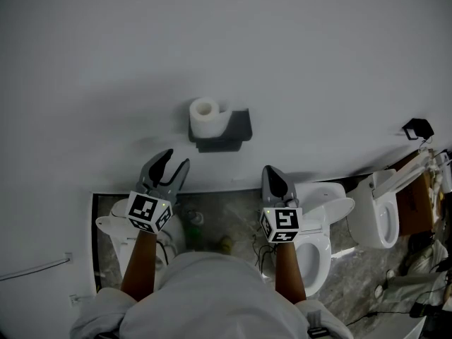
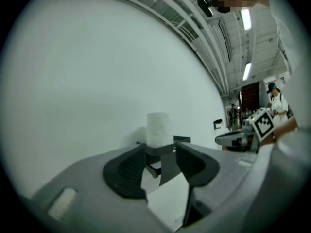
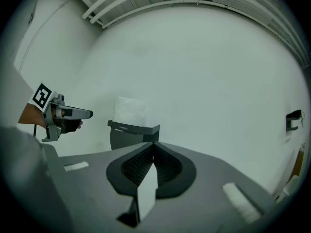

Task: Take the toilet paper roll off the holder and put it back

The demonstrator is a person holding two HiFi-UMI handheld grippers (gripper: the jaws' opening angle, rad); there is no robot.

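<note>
The fingers (image 2: 129, 171) of the left gripper (image 1: 175, 159) are standing apart with nothing pressed between them, while the right gripper (image 1: 272, 175) is showing its tips closed together on nothing. On the far white wall (image 1: 282, 48), the toilet paper roll (image 1: 204, 116) is standing upright on the dark holder (image 1: 233, 129) (whose rim is hiding the roll's lower end in both gripper views). Both grippers are hovering on the near side, apart from it.
</note>
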